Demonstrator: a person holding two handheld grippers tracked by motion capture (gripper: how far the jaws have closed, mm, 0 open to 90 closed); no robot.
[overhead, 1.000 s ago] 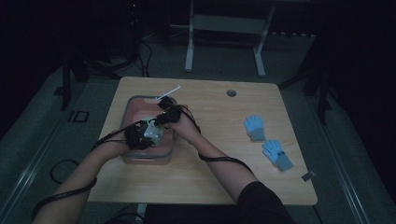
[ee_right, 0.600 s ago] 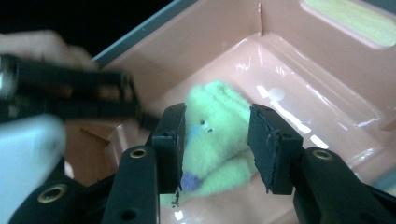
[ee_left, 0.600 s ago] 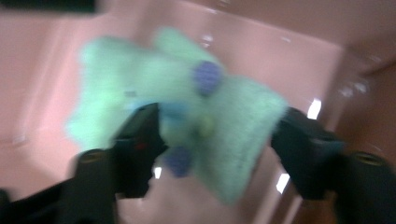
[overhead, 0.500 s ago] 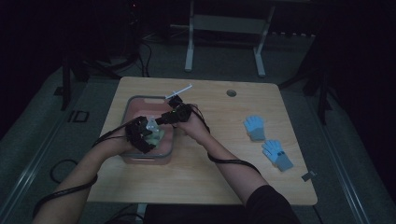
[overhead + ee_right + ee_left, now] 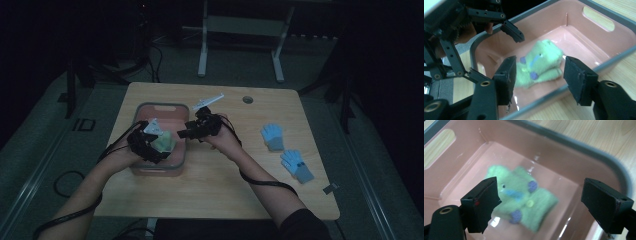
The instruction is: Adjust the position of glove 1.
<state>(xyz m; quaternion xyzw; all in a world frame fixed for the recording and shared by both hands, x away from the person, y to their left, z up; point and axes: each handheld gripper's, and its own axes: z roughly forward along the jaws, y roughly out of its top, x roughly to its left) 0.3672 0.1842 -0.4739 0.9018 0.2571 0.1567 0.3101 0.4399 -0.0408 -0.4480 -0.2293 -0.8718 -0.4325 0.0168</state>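
Wooden table (image 5: pixel 215 190), bearing a pink bin (image 5: pixel 172 165) toward 9 o'clock. Two blue gloves (image 5: pixel 272 137) at 3 o'clock, well apart from it. Left gripper (image 5: pixel 540 205) above the bin, jaws wide, just been opening, nothing gripped. Right gripper (image 5: pixel 539 80) at the bin's 3 o'clock rim, jaws also just been opening, empty. Green glove (image 5: pixel 524 200), dotted purple and yellow, lying loose on the bin floor.

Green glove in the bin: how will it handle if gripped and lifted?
The green glove looks like fuzzy knit, so probably floppy: it would likely sag from wherever it is pinched. It lies flat and crumpled in the pink bin, so rolling seems unlikely. The bin's glossy floor suggests a push would slide it.
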